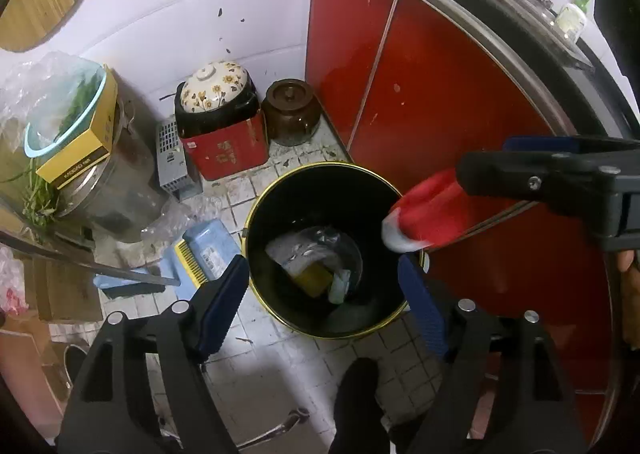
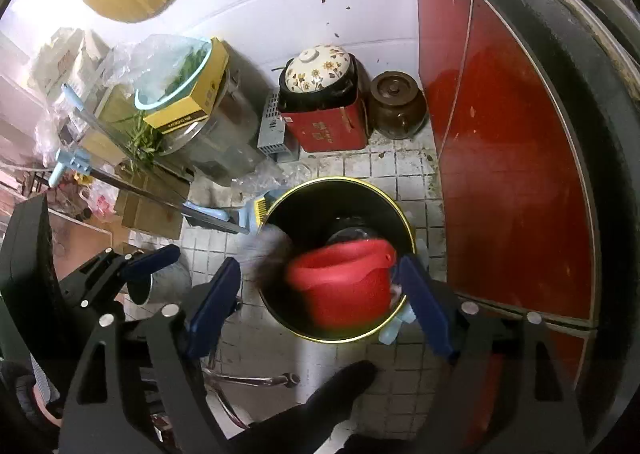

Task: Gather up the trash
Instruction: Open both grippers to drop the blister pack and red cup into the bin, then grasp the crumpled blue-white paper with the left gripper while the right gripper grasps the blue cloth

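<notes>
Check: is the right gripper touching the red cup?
Cannot tell. Right wrist view: the blurred red cup clears one finger of the right gripper, but its rim overlaps the other.

Red cup (image 2: pixel 344 286) blurred; bin (image 2: pixel 320 194) floor hidden

I see a floor (image 1: pixel 280 338) of small white tiles with dark, grimy grout, littered with specks near the wall. A black bin with a yellow rim (image 1: pixel 256 210) stands on it at the centre of my left view. At ten o'clock from the bin lies a blue dustpan (image 1: pixel 208 246) with a yellow comb, touching the bin's side. At eleven o'clock a red box (image 1: pixel 224 152) stands against the wall, a grey vented box (image 1: pixel 172 162) just beside it. At twelve o'clock sits a brown lidded jar (image 1: pixel 292 112), in the corner by the red cabinet (image 1: pixel 420 94). Crumpled clear plastic (image 1: pixel 188 212) lies between dustpan and boxes.
</notes>
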Motion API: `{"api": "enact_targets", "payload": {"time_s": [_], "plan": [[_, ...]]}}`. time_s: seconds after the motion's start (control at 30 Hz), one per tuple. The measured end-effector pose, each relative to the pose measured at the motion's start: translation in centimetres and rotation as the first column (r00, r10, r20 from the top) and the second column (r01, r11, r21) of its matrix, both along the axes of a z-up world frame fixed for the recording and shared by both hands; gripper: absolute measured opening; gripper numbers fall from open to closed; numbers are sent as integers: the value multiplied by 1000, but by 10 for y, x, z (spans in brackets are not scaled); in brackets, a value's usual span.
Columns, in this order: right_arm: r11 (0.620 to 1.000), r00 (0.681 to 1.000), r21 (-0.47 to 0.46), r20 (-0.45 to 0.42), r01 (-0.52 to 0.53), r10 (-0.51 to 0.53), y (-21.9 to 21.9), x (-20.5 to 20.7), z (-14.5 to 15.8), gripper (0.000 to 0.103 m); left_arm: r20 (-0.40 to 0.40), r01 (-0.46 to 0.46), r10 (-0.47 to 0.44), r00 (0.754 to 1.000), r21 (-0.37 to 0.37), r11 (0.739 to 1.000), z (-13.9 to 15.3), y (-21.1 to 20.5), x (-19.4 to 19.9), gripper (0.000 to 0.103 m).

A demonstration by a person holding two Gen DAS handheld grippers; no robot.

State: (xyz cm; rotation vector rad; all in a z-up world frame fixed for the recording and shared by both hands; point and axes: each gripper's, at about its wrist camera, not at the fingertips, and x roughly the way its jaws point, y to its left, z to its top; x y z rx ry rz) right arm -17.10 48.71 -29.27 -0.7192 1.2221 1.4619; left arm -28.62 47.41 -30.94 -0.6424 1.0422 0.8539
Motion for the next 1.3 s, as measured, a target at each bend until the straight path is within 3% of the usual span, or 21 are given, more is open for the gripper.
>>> {"api": "enact_targets", "payload": {"time_s": [0.2,0.4,0.67,0.8,0.9,1.0,1.03,1.1,1.2,1.27,1.3], "plan": [[1000,1000,20,-1,3,-3,-11,5,17,84,-17,14,-13,1000,12,1000,15,-9,-2,75],[996,999,75,6,46,-47,-45,22,63,85,-26,47,-45,999,40,998,45,-29,2,77],[970,983,182,61,160,-174,-150,70,149,88,-77,206,-196,977,154,966,116,-87,57,94],[928,945,233,78,292,-317,-225,107,193,92,-57,304,-298,953,164,939,148,-123,98,96],[879,896,265,97,397,-434,-290,137,218,93,-20,406,-408,913,154,901,169,-160,139,96],[819,822,278,143,502,-552,-355,165,236,93,19,532,-543,840,168,830,189,-208,184,96],[797,796,283,149,534,-587,-376,174,239,93,35,588,-602,797,177,789,197,-232,205,96],[737,729,293,159,609,-666,-424,192,248,93,49,654,-672,739,184,733,203,-262,228,96],[639,623,315,163,702,-765,-494,214,256,93,74,767,-789,610,196,611,213,-324,270,96],[568,546,327,165,755,-821,-540,224,260,93,83,813,-838,539,208,544,217,-357,286,96],[540,515,329,166,775,-841,-559,228,260,93,82,842,-868,490,215,495,220,-379,296,96]]}}
